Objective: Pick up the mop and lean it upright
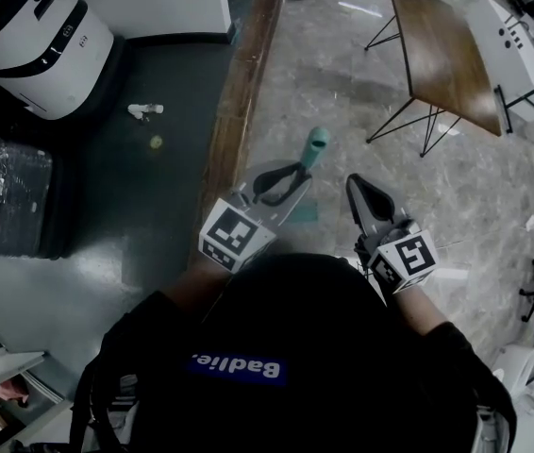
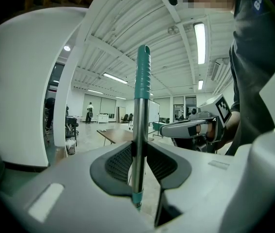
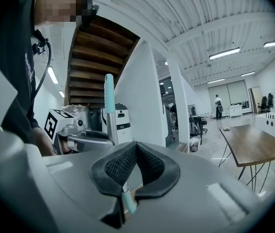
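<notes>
At the floor's far left corner stands a white machine (image 1: 36,31), and a wooden strip (image 1: 239,102) runs along the floor just left of the grippers, dividing dark floor from pale. The left gripper (image 1: 291,176) is clenched on the mop (image 1: 317,149). Its pads (image 2: 120,161) press the steel pole from both sides, below the teal grip, and the pole stands close to upright with its top above the jaws. The mop's head is out of sight below. The right gripper (image 1: 357,189), just beside the pole on its right, has its pads drawn together on nothing. A table (image 1: 442,55) stands well apart at the floor's far right. The step in hand looks like bringing the upright mop to something it can rest against, and the white wall (image 3: 142,96) in the right gripper view is a likely candidate. To do it well, the clamp should stay firm, since a smooth round pole can turn or slide between two pads. The head probably needs to sit on the floor a little out from the wall before the top is tipped in, so the lean is shallow but stable. The free gripper could steady the pole higher up. Release should come only once the grip end rests, because a pole let go early may skate sideways along a smooth wall.
</notes>
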The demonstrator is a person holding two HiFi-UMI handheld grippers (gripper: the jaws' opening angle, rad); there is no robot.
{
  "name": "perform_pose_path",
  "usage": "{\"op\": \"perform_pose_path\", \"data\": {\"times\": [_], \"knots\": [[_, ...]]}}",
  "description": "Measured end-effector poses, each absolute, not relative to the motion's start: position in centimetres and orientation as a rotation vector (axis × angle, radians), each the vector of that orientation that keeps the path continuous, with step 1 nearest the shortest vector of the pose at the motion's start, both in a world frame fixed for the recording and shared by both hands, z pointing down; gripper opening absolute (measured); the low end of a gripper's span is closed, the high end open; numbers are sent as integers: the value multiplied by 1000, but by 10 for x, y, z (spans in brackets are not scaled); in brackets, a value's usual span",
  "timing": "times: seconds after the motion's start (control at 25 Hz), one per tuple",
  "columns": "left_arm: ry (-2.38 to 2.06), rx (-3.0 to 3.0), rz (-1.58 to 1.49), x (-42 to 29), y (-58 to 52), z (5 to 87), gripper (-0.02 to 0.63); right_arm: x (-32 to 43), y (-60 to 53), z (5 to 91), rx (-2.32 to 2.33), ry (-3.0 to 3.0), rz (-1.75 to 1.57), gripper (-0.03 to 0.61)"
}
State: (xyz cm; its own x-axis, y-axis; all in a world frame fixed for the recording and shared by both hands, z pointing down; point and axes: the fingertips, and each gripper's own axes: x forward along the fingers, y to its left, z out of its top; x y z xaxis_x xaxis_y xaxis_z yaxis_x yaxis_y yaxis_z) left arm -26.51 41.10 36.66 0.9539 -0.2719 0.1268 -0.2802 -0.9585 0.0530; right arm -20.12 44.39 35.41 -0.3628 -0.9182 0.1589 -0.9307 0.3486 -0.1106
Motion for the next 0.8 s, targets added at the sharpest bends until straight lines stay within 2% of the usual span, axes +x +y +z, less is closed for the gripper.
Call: {"op": "perform_pose_path", "data": {"times": [0.8], "knots": [[-396,3013,179,-280,403,372,107,-210,444,360,1789,-2478,311,5]]}}
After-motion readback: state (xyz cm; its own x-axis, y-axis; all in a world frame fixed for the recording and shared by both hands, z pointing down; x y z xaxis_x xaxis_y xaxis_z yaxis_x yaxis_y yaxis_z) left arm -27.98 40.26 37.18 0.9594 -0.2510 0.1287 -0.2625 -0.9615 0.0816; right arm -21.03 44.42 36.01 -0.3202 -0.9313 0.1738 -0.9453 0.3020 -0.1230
